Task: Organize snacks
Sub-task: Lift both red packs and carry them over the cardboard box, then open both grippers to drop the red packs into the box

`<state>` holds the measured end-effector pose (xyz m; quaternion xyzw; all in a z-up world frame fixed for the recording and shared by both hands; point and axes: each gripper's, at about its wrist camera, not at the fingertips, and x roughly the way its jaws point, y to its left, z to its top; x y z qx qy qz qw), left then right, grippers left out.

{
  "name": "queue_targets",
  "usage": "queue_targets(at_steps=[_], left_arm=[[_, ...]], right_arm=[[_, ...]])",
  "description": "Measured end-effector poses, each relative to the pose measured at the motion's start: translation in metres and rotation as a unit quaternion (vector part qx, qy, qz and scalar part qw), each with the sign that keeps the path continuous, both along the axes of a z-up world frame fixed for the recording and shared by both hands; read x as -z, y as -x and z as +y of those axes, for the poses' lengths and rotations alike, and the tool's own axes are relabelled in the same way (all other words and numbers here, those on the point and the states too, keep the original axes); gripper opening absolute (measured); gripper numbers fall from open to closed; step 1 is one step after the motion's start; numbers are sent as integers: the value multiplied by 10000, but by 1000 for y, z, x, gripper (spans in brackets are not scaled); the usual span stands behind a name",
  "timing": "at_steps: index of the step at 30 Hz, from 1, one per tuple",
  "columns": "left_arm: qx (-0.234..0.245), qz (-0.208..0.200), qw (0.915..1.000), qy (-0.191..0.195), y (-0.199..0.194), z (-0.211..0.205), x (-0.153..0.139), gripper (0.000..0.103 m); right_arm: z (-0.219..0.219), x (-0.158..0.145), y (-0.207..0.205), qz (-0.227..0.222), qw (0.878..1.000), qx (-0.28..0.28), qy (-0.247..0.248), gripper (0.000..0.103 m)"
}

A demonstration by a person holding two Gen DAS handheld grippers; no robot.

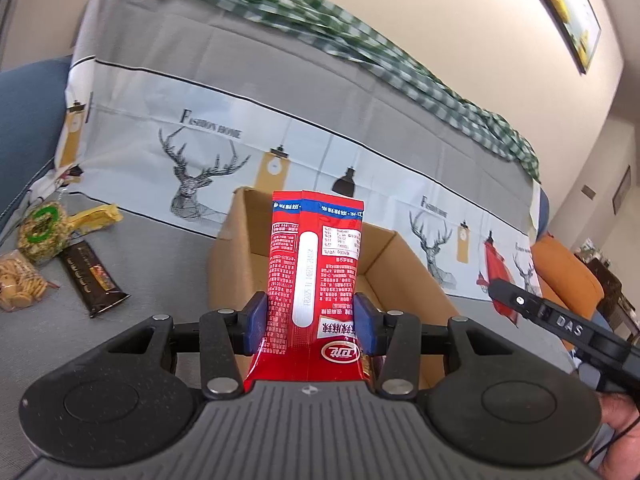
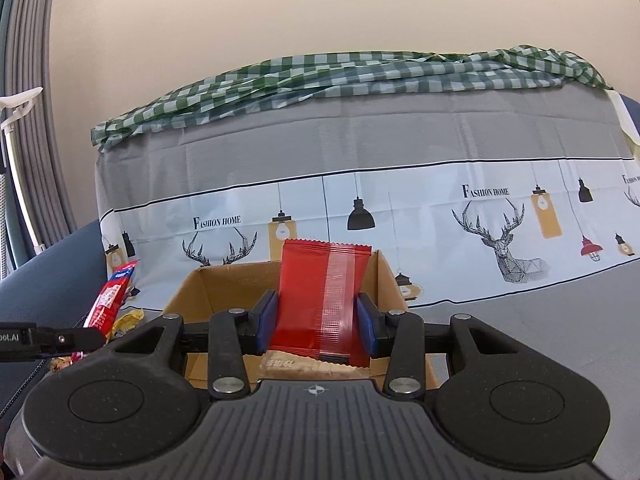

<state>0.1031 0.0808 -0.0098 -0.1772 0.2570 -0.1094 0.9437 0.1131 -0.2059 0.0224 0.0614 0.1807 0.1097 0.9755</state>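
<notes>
My left gripper [image 1: 311,322] is shut on a red snack packet with white print [image 1: 316,264], held upright over the open cardboard box [image 1: 404,276]. My right gripper [image 2: 317,325] is shut on a plain red packet with a clear seam [image 2: 320,300], held upright above the same box [image 2: 224,280]. The right gripper and its red packet [image 1: 496,276] show at the right of the left wrist view. The left gripper's packet [image 2: 112,296] shows at the left of the right wrist view.
On the grey sofa seat left of the box lie a dark chocolate bar [image 1: 94,276], a bag of small biscuits [image 1: 20,280], a green-labelled round snack [image 1: 42,232] and a yellow packet [image 1: 96,216]. A printed sofa back [image 2: 360,140] with a checked cloth [image 2: 320,72] stands behind.
</notes>
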Motion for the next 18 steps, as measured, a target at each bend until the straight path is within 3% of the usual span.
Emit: queue_targets(at_steps=[18], left_arm=[[235,-65,9997,-49,-3,-33,7,50]], right_arm=[[9,-1,-2,25,9999,-142,-32,44]])
